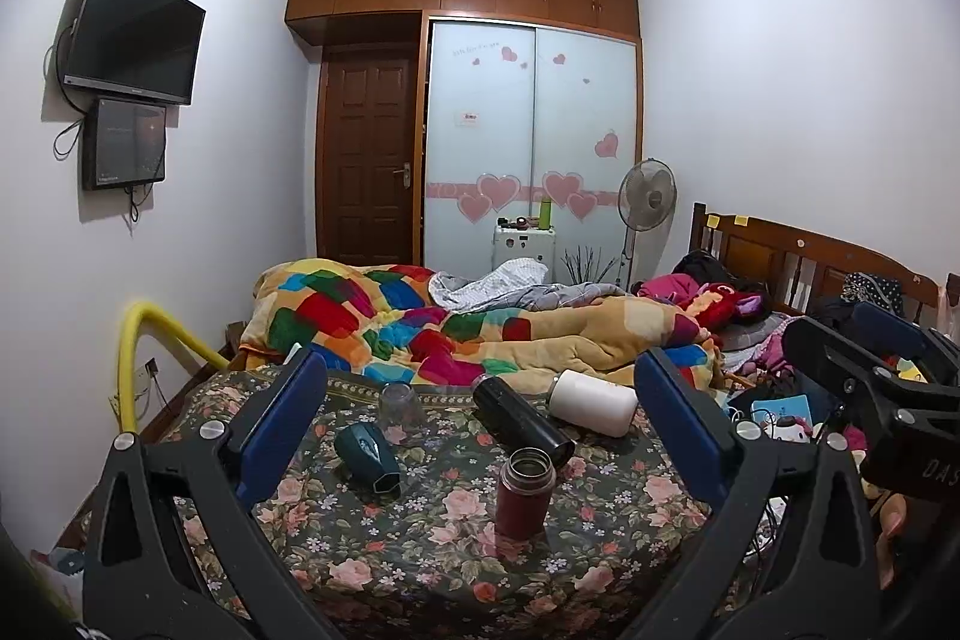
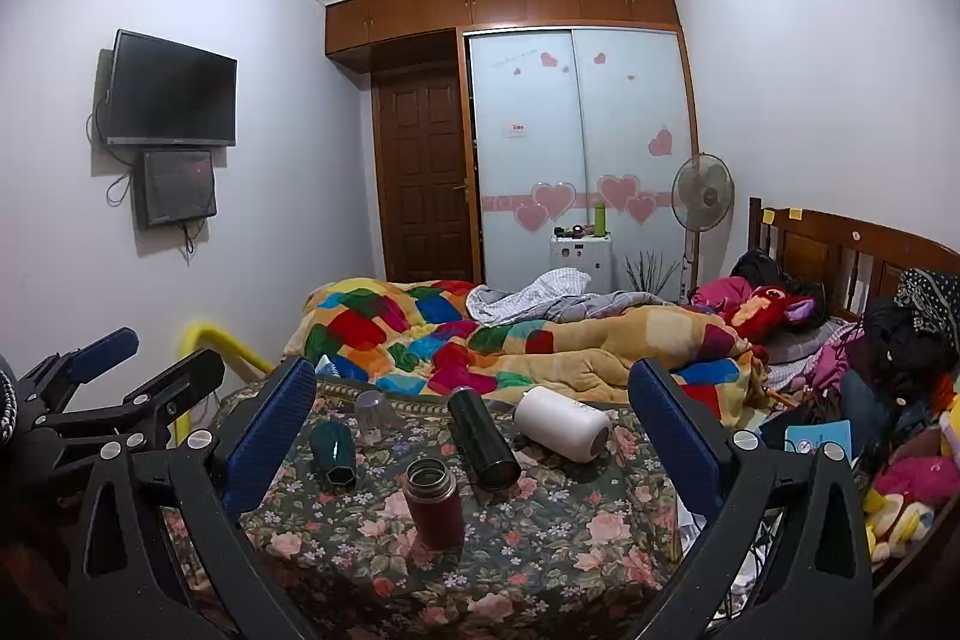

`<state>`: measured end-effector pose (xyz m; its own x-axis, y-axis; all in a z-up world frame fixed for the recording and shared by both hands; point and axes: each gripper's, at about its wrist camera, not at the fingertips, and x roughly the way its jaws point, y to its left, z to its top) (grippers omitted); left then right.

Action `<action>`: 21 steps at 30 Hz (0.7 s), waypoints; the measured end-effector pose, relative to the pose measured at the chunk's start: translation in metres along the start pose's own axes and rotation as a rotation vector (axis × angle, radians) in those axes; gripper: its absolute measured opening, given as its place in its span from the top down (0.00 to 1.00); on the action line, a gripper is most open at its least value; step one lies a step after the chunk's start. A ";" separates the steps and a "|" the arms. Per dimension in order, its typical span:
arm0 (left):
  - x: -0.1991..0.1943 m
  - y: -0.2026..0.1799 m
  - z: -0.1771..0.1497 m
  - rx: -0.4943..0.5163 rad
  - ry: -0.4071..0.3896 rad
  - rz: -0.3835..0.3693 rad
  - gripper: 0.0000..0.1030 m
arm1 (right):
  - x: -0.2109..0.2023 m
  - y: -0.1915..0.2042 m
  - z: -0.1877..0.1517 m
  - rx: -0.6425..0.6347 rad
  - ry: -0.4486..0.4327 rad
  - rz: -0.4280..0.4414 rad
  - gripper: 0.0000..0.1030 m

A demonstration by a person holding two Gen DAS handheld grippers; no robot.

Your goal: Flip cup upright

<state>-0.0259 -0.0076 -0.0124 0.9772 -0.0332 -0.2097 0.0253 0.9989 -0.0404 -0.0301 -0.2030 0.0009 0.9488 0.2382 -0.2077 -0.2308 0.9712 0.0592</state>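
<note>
Several cups lie on a floral cloth (image 1: 420,550). A dark red flask (image 1: 524,493) stands upright with its mouth open; it also shows in the right wrist view (image 2: 433,503). A black tumbler (image 1: 521,421) (image 2: 483,439), a white cup (image 1: 594,402) (image 2: 562,422) and a teal cup (image 1: 366,455) (image 2: 333,452) lie on their sides. A clear glass (image 1: 400,405) (image 2: 372,409) stands mouth down. My left gripper (image 1: 498,430) is open and empty, held back from the cups. My right gripper (image 2: 474,430) is open and empty too, to the right of the left one.
A colourful quilt (image 1: 480,334) is heaped behind the cloth. Toys, clothes and cables (image 2: 888,430) crowd the right side by the wooden headboard (image 2: 852,250). A yellow padded rail (image 1: 129,364) stands at the left. The right gripper's body (image 1: 888,400) shows at the right of the left wrist view.
</note>
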 end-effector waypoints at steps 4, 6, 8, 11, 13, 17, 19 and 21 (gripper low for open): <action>0.000 0.000 0.001 0.000 0.000 -0.001 0.00 | 0.000 0.000 0.000 0.002 0.000 0.002 0.00; 0.000 0.000 0.001 -0.001 0.001 -0.001 0.00 | 0.000 0.000 0.000 0.001 -0.001 0.001 0.00; 0.000 0.000 0.001 -0.001 0.003 -0.003 0.00 | 0.000 0.000 0.000 -0.001 -0.002 0.000 0.00; 0.001 -0.001 0.001 -0.004 0.004 -0.006 0.00 | 0.000 0.000 0.000 0.000 -0.001 0.001 0.00; 0.002 -0.002 0.001 -0.006 0.006 -0.009 0.00 | 0.000 0.000 0.000 0.000 -0.001 0.000 0.00; 0.003 -0.004 0.001 -0.007 0.010 -0.013 0.00 | 0.000 -0.001 0.001 -0.002 -0.002 -0.002 0.00; 0.003 -0.004 0.002 -0.007 0.010 -0.013 0.00 | 0.001 -0.001 0.001 -0.001 -0.003 -0.002 0.00; 0.003 -0.004 0.001 -0.009 0.011 -0.016 0.00 | 0.001 -0.001 0.002 -0.001 -0.003 -0.002 0.00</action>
<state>-0.0228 -0.0114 -0.0115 0.9744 -0.0500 -0.2192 0.0393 0.9978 -0.0529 -0.0286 -0.2037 0.0022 0.9497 0.2367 -0.2049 -0.2296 0.9716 0.0577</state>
